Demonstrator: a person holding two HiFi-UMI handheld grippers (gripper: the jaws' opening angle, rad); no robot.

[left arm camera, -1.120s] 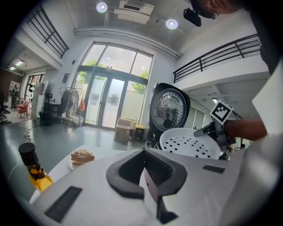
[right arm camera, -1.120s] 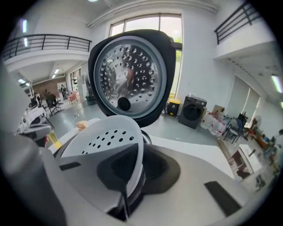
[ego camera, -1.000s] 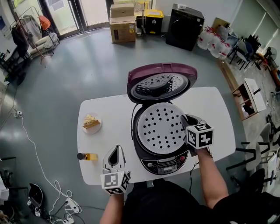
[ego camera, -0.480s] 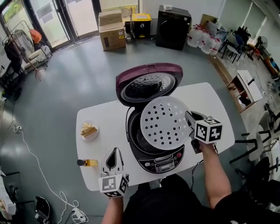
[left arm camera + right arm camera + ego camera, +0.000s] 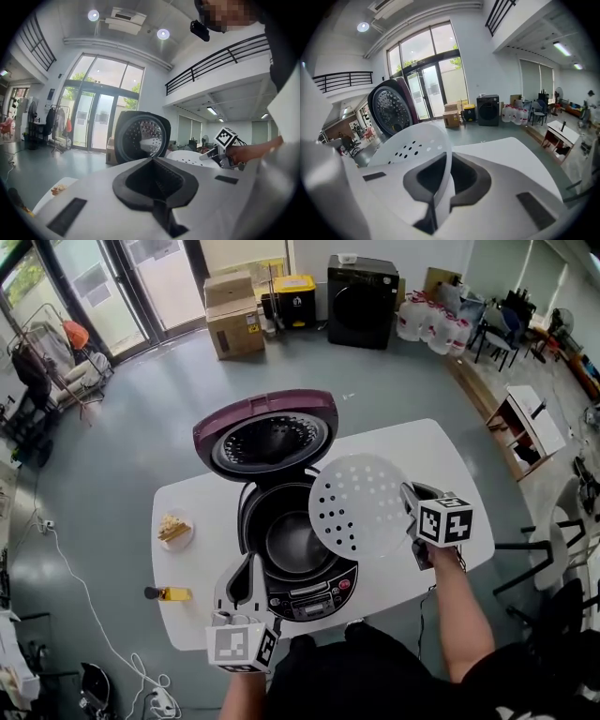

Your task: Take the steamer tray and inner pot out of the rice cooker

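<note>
White tabletop [image 5: 441, 451] bearing the rice cooker [image 5: 309, 592], seen from above. Just in front and to the left of the cooker I hold the left gripper [image 5: 247, 570], its jaws together on nothing. To the right of the cooker, my right gripper [image 5: 409, 495] is pinched on the rim of the steamer tray [image 5: 361, 504]. That tray hangs tilted above the cooker's right edge, clear of the opening. I judge the tray light, stiff and somewhat slick. An edge grip serves, though the tray may swing.

Inside the cooker sits the inner pot [image 5: 293, 542], probably heavier, smooth metal; its rim looks like the only hold. Left of the cooker lie a small bottle [image 5: 161, 593] and a plate of food [image 5: 172, 529]. Behind the cooker its lid [image 5: 267, 435] stands open. Far behind the cooker are grey floor [image 5: 141, 399], cardboard boxes [image 5: 232, 298], a black appliance [image 5: 361, 287] and glass doors [image 5: 122, 277].
</note>
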